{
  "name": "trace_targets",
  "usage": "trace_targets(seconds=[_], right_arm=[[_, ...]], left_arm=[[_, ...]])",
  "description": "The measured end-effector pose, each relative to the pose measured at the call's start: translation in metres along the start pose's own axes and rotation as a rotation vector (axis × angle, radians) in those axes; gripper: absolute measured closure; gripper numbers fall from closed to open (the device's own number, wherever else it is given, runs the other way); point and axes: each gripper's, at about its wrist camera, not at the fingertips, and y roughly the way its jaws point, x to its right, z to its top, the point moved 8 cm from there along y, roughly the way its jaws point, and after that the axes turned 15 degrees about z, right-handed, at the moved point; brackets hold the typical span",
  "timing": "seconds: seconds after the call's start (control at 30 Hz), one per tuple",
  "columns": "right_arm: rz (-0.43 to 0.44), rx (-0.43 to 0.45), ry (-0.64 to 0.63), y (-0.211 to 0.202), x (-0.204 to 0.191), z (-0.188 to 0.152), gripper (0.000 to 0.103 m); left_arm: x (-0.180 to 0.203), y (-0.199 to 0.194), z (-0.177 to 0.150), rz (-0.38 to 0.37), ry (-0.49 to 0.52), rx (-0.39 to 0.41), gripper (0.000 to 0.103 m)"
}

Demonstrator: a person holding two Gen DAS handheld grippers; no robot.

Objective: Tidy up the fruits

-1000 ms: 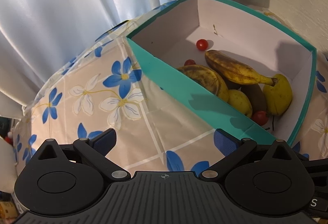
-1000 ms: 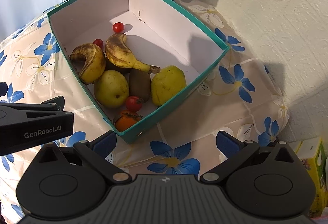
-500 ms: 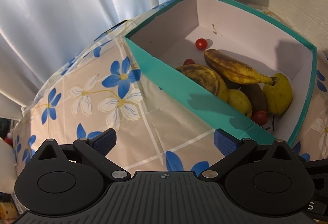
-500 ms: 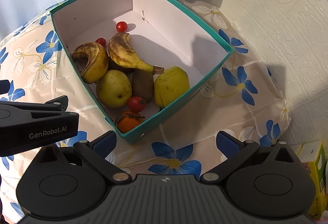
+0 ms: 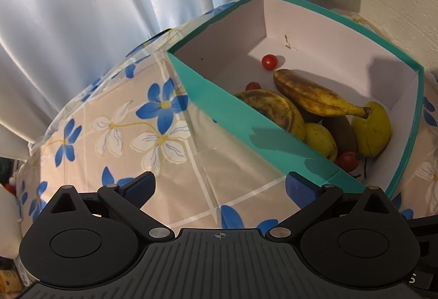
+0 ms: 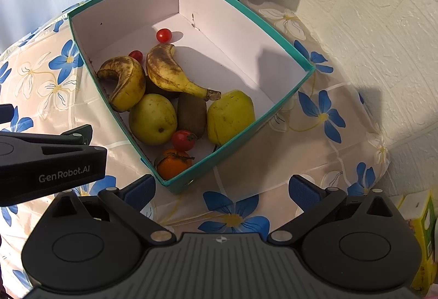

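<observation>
Both wide open, empty: left gripper (image 5: 219, 185), right gripper (image 6: 221, 186). Fruit in teal box (image 6: 279, 33).

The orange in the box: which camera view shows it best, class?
The right wrist view: the orange lies in plain sight in the box's near corner, below a tomato. In the left wrist view the box's near wall hides it.

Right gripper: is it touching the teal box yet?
Apart. The right wrist view shows the open right gripper short of the teal box, tablecloth visible between.
</observation>
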Motion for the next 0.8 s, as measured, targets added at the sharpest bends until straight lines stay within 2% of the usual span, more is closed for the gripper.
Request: trace_targets(seconds=[0.8], right_arm=[[0.003,-0.006,-0.012,0.0044,-0.0013,0.0024,0.0]], left_arm=[[0.0006,0.004,0.0018,0.032,0.01,0.009,0.0]])
